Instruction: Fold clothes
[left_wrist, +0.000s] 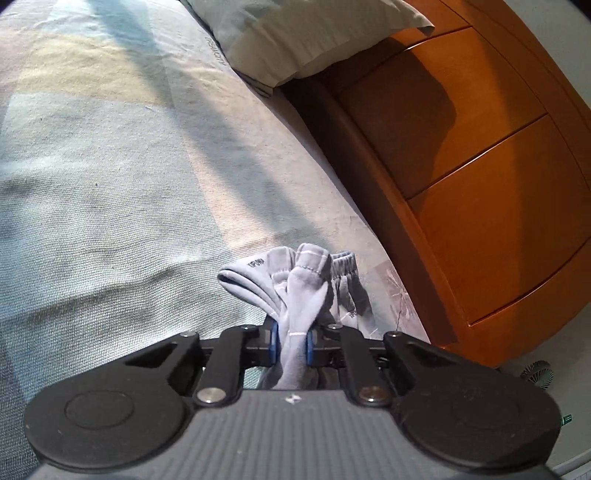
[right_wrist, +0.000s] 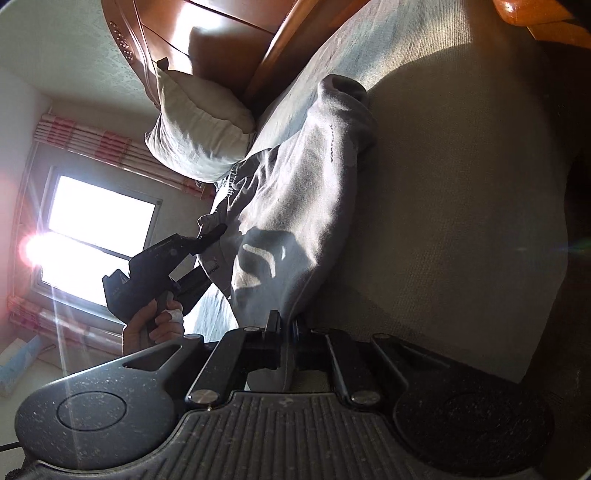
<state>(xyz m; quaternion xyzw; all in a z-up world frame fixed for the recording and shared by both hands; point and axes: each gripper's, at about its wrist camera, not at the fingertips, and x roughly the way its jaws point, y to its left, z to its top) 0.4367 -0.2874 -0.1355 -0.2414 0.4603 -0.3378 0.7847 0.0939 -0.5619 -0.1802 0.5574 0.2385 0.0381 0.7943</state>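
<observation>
On the pale woven bedspread (left_wrist: 110, 184), beside the orange wooden headboard (left_wrist: 480, 184), I hold the grey jersey garment with a ribbed waistband (right_wrist: 295, 206) at two points. At left, my left claw (left_wrist: 291, 341) is clamped on a bunched fold of the cloth, blue pads (left_wrist: 273, 339) pressing both sides; the right-wrist view shows it raised off the bed. At right, my right claw (right_wrist: 286, 332) is pinched shut on the nearer edge. A light pillow (right_wrist: 199, 136) lies beyond. As I judge it, folding has only begun: the garment hangs crumpled between both grips, no crease laid, everything remaining.
</observation>
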